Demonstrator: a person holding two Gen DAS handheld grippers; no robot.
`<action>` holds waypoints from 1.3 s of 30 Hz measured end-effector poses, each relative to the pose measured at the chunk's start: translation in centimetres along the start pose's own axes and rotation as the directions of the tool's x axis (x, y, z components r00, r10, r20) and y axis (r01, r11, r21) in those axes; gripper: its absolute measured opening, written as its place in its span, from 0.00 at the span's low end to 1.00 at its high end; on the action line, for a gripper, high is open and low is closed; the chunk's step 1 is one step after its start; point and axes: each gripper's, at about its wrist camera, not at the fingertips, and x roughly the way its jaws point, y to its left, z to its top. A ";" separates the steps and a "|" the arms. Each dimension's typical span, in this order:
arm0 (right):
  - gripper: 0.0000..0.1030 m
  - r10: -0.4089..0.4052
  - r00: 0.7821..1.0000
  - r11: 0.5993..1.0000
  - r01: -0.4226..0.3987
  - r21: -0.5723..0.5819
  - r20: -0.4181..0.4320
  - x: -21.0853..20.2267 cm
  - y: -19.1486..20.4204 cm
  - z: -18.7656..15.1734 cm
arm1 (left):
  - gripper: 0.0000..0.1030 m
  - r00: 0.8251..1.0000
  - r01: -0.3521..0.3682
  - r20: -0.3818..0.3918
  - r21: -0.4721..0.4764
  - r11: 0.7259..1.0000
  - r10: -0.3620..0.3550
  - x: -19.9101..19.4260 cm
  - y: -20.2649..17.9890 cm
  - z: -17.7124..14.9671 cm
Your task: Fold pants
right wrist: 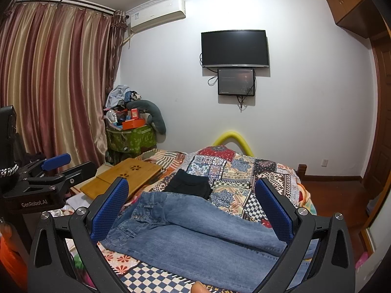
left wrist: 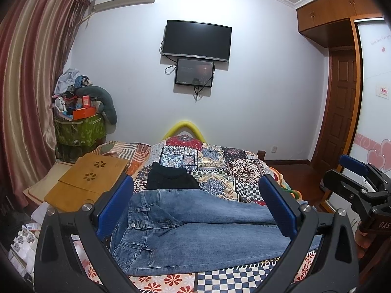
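Blue jeans lie flat across the near part of the bed, waistband to the left, legs running right; the right wrist view shows the same jeans. A folded black garment rests just behind them, also seen as the black garment. My left gripper hovers open above the jeans, nothing between its blue pads. My right gripper is open too, above the jeans. Each gripper appears at the edge of the other's view: right gripper, left gripper.
A patchwork quilt covers the bed. A wooden lap tray sits on the bed's left side. A green basket heaped with things stands by the curtain. A wardrobe and door are on the right.
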 end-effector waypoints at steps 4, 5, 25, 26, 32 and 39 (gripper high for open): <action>1.00 0.000 1.000 1.000 0.000 0.000 0.000 0.0 0.0 0.0 | 1.00 1.000 0.000 0.000 -0.002 1.000 0.000 0.1 0.0 0.1; 1.00 -0.001 1.000 1.000 0.001 0.000 0.000 0.0 0.0 0.0 | 1.00 1.000 -0.001 0.000 -0.002 1.000 0.001 0.1 0.0 0.0; 1.00 -0.014 0.999 1.000 0.014 -0.003 -0.041 3.1 -1.8 -0.7 | 1.00 0.998 -0.065 -0.025 0.008 0.998 0.065 4.7 0.8 -0.1; 1.00 -0.017 0.998 1.000 0.017 -0.008 -0.052 3.9 -2.2 -0.9 | 1.00 0.997 -0.070 -0.030 0.011 0.997 0.071 5.5 1.0 0.0; 1.00 -0.051 0.986 0.999 0.053 0.008 -0.161 9.0 -5.0 -2.2 | 1.00 0.993 -0.087 -0.081 0.015 0.996 0.088 11.9 3.2 0.4; 0.99 -0.055 0.946 0.997 0.071 0.037 -0.319 16.1 -9.1 -5.2 | 1.00 0.956 -0.175 -0.228 0.060 0.983 0.184 22.7 7.3 -1.3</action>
